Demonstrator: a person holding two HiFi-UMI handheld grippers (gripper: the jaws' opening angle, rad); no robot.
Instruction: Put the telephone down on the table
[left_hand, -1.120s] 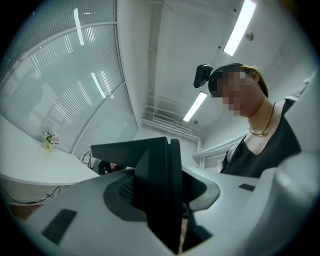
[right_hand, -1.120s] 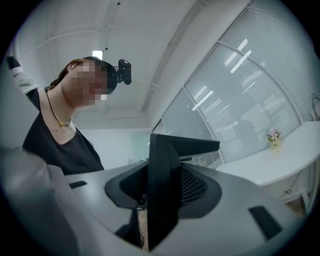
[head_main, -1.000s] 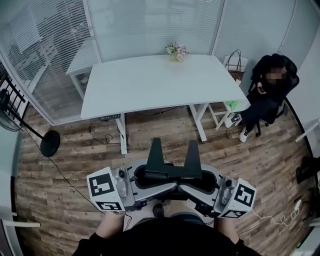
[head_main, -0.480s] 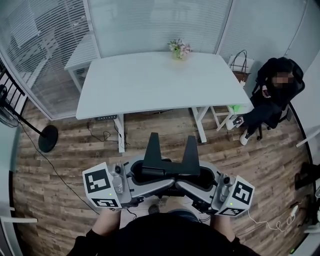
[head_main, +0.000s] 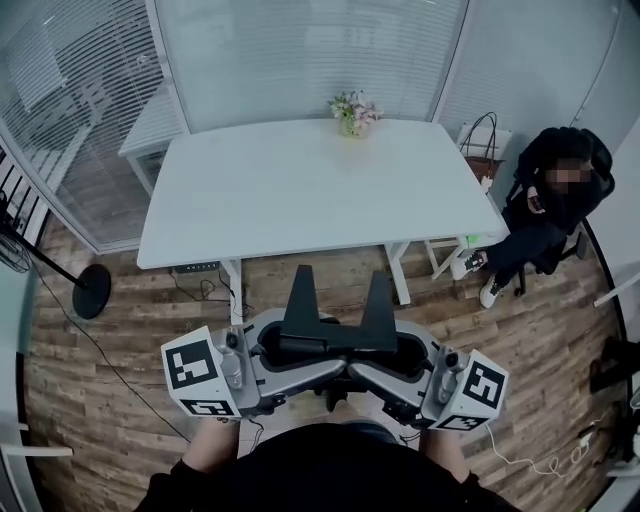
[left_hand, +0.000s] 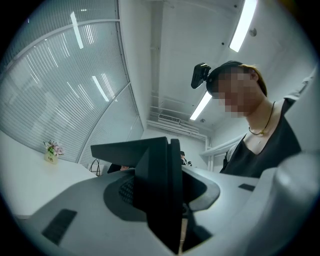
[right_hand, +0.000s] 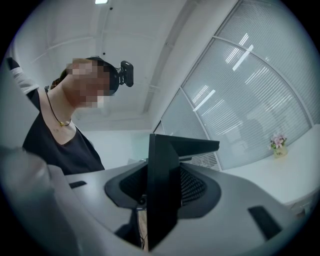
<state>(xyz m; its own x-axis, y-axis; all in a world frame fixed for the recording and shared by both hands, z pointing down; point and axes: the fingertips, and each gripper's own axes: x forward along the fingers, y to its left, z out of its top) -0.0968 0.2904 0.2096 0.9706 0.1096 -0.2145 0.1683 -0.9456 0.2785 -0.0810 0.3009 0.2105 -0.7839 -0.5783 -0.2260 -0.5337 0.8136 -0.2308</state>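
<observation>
We carry the telephone (head_main: 335, 345), a black piece with two prongs pointing forward, in the air over the wooden floor (head_main: 120, 400); it is not yet at the near edge of the white worktop (head_main: 300, 190). The left gripper (left_hand: 172, 180) takes it from the left and the right gripper (right_hand: 161, 185) from the right. In each gripper view the jaws stand partly apart and pinch one upright black plate of the telephone between them. To do this step well, we think both hands must go forward at the same pace and keep the same gap, because a pull or a twist between them could work the plates out of the jaws. We should hold the telephone level, bring it well over the edge, and choose the bare middle of the worktop, away from the flowers (head_main: 352, 108) at the far side. The jaws should spread only when the telephone rests fully on the surface. Compared with one second earlier, the worktop fills more of the head view and its near edge lies closer to the prongs, so we have walked toward it; the grippers and the telephone keep the same arrangement.
</observation>
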